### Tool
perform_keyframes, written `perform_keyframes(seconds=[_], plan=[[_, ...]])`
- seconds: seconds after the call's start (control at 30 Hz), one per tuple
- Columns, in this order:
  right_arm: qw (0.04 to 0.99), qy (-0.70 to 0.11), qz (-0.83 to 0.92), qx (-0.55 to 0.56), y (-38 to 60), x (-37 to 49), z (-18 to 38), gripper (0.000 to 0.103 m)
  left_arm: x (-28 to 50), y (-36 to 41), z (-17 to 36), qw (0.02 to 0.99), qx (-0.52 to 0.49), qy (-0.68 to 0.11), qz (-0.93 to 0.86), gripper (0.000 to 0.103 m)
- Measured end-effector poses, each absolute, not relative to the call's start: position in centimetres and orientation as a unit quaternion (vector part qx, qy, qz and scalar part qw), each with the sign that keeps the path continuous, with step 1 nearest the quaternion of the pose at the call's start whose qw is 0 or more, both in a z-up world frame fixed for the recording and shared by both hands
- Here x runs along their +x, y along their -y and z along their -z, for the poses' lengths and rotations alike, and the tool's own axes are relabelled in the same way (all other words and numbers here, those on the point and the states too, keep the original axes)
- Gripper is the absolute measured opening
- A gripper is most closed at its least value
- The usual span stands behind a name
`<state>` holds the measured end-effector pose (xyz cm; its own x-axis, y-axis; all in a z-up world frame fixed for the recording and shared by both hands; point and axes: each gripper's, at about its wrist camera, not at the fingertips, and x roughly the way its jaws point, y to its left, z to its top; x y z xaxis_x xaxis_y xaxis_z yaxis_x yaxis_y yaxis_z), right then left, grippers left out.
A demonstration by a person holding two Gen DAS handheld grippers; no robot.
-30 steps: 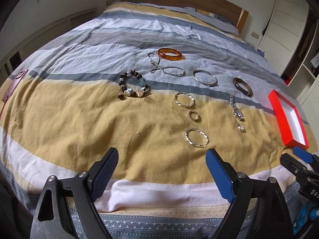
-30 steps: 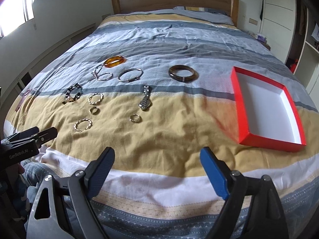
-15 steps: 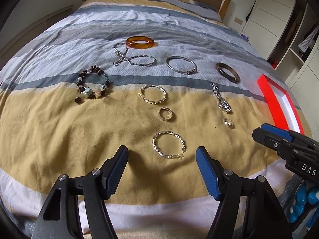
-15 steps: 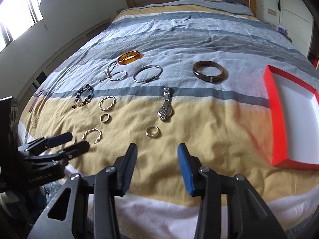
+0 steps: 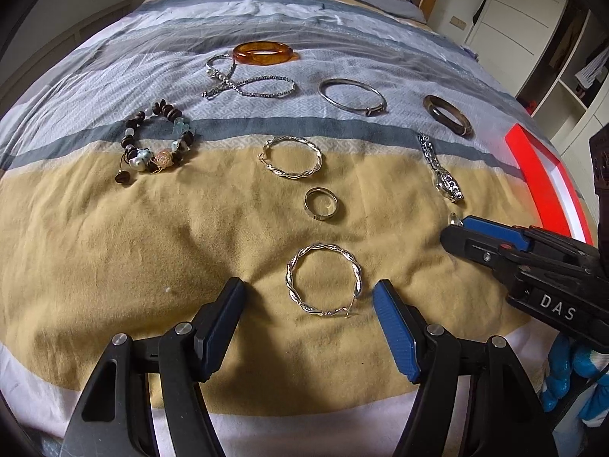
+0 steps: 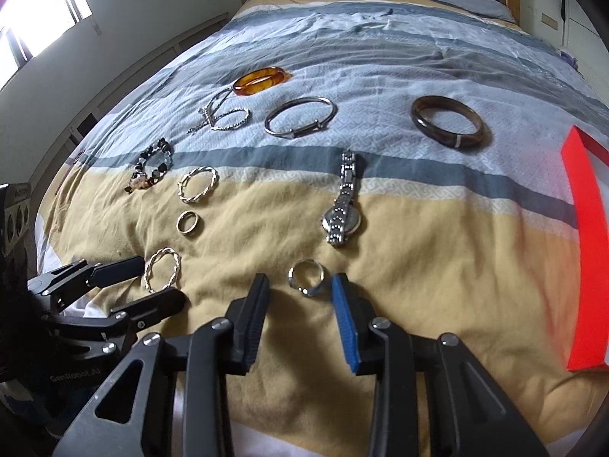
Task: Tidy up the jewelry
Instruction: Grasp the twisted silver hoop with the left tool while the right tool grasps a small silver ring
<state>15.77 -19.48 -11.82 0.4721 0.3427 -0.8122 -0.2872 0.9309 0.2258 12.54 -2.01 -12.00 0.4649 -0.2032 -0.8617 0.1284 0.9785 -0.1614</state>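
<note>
Jewelry lies spread on a striped bedspread. A twisted silver hoop [image 5: 323, 280] rests between the fingertips of my left gripper [image 5: 306, 301], which is open with neither pad touching it. My right gripper [image 6: 300, 285] straddles a small silver ring [image 6: 306, 277]; its jaws are closing and the pads do not press on the ring. In the left wrist view the right gripper [image 5: 456, 228] comes in from the right and hides most of that ring. The right wrist view has the left gripper [image 6: 152, 285] around the hoop [image 6: 163, 268].
Farther back lie a gold ring [image 5: 321, 203], a second twisted hoop [image 5: 291, 157], a beaded bracelet [image 5: 156, 146], a watch [image 6: 342, 205], a rhinestone chain [image 5: 243, 80] and amber [image 5: 263, 52], silver [image 5: 352, 96] and brown [image 6: 449, 122] bangles. A red box [image 6: 586, 228] stands right.
Both grippers have come down and forward over the bed. The right jaws narrowed from wide to close around the small ring. The left jaws narrowed a little and now frame the hoop.
</note>
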Motion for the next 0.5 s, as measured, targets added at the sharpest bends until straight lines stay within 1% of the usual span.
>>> perform_keyframes(seconds=[0.07,0.2,0.4,0.47,0.5], plan=[[0.857,-0.481,-0.182,0.026,19.41,15.95,12.06,0.018,12.65,2.21,12.1,0.855,-0.031,-0.509,0.094,0.067],[0.857,-0.48,-0.186,0.024,19.39,15.88,12.09,0.018,12.73,2.25,12.09,0.856,-0.028,-0.508,0.088,0.059],[0.857,-0.478,-0.189,0.021,19.49,15.75,12.05,0.018,12.92,2.41,12.02,0.856,-0.024,-0.51,0.083,0.058],[0.857,-0.478,-0.19,0.022,19.5,15.76,12.09,0.018,13.02,2.49,12.01,0.856,-0.022,-0.51,0.081,0.056],[0.857,-0.478,-0.19,0.021,19.47,15.75,12.08,0.018,13.08,2.47,11.98,0.856,-0.023,-0.51,0.08,0.053]])
